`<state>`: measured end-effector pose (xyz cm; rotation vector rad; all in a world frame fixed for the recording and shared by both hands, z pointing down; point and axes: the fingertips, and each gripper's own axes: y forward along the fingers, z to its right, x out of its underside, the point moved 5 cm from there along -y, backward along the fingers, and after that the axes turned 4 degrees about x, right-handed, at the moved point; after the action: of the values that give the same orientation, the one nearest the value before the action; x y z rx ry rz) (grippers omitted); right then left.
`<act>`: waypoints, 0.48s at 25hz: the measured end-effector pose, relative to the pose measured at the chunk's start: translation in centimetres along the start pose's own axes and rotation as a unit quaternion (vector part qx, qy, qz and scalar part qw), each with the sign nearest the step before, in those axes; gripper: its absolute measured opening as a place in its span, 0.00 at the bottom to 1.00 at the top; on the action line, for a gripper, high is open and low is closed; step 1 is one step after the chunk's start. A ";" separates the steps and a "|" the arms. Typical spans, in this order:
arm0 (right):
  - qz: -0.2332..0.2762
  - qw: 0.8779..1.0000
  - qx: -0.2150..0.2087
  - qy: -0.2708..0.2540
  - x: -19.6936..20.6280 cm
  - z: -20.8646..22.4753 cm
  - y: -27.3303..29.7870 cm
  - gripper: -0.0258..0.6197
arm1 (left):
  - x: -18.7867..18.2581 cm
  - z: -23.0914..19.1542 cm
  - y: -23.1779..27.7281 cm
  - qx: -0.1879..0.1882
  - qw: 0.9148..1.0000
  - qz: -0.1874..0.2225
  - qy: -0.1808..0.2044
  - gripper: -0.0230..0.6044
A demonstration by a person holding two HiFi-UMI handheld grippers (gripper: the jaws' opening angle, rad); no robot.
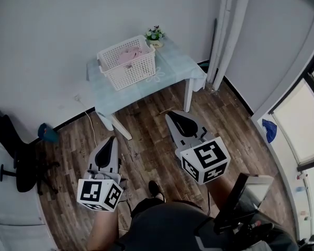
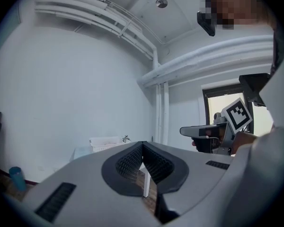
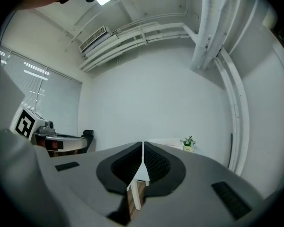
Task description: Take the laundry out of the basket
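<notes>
My left gripper (image 1: 113, 139) is held over the wooden floor (image 1: 146, 140) with its jaws together, tip to tip, and its own view shows nothing between them (image 2: 142, 144). My right gripper (image 1: 168, 115) is likewise closed and empty, its 2 jaws meeting in a single seam in its own view (image 3: 142, 144). Both point toward the table (image 1: 172, 63) and are well apart from it. There is 1 white lattice basket (image 1: 133, 71) on the table's left part, upright, near the wall. Inside it lies the laundry (image 1: 130, 55), pale pink cloth bunched in the basket's middle and reaching near the rim; the number of pieces cannot be told. Neither gripper touches the basket or the laundry. Just beside the basket, at the table's far corner, stands 1 small pot of flowers (image 1: 155, 35), which also shows in the right gripper view (image 3: 187, 143). The basket shows faintly in the left gripper view (image 2: 105, 143). On the floor to the left of the table, by the wall, is 1 blue container (image 1: 48, 133); its contents cannot be made out. A black chair (image 1: 17, 158) stands further left.
</notes>
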<state>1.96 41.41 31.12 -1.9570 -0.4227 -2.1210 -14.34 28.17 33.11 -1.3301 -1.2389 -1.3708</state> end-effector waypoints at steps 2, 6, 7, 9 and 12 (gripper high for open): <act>0.002 1.000 0.007 0.005 -0.3 0.2 2.1 0.07 | -0.3 -2.0 0.9 0.000 1.000 0.002 -0.002 0.05; -0.003 1.000 0.014 0.011 -0.3 0.1 6.1 0.07 | -0.6 -5.8 2.7 0.004 1.000 0.002 -0.004 0.05; -0.006 1.000 0.014 0.010 -0.3 -0.1 7.1 0.07 | -0.7 -6.8 3.1 0.004 1.000 0.004 -0.005 0.05; -0.012 1.000 0.013 0.007 -0.3 -0.6 9.1 0.07 | -0.8 -8.9 3.8 0.004 1.000 0.008 -0.009 0.05; -0.019 1.000 0.016 -0.003 -0.4 -1.3 11.9 0.07 | -0.9 -11.7 4.7 0.009 1.000 0.016 -0.016 0.05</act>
<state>4.95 29.82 31.31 -1.9522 -0.4952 -2.1189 -11.60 15.88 33.22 -1.3592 -1.2443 -1.3181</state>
